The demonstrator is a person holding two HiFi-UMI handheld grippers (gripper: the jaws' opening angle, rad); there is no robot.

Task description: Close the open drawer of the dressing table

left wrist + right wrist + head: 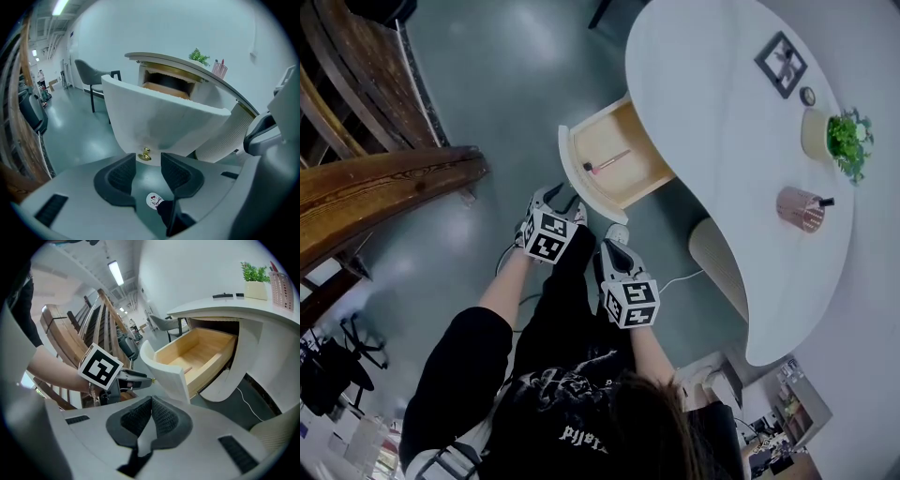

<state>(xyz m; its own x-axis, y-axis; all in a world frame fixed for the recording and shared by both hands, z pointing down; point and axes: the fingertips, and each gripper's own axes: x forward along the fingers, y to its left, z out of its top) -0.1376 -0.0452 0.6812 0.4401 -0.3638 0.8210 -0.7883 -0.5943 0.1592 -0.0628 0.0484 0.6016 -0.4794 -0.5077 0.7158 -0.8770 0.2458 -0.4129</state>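
Head view: the white dressing table [703,112] curves along the right; its drawer [614,164] stands pulled out toward the person, with a thin pink-tipped stick [606,161] lying in it; the left gripper [562,202] points at the drawer's curved front, the right gripper [617,236] just beside it, lower; a picture frame [781,64], a potted plant [844,139] and a pink holder [800,208] stand on the top.

Left gripper view: the jaws stand apart; the drawer's gold knob [144,154] sits just beyond the gap, untouched by either pad.

Right gripper view: the jaws are pressed together with nothing between them; the drawer shows its wooden inside, upper right.
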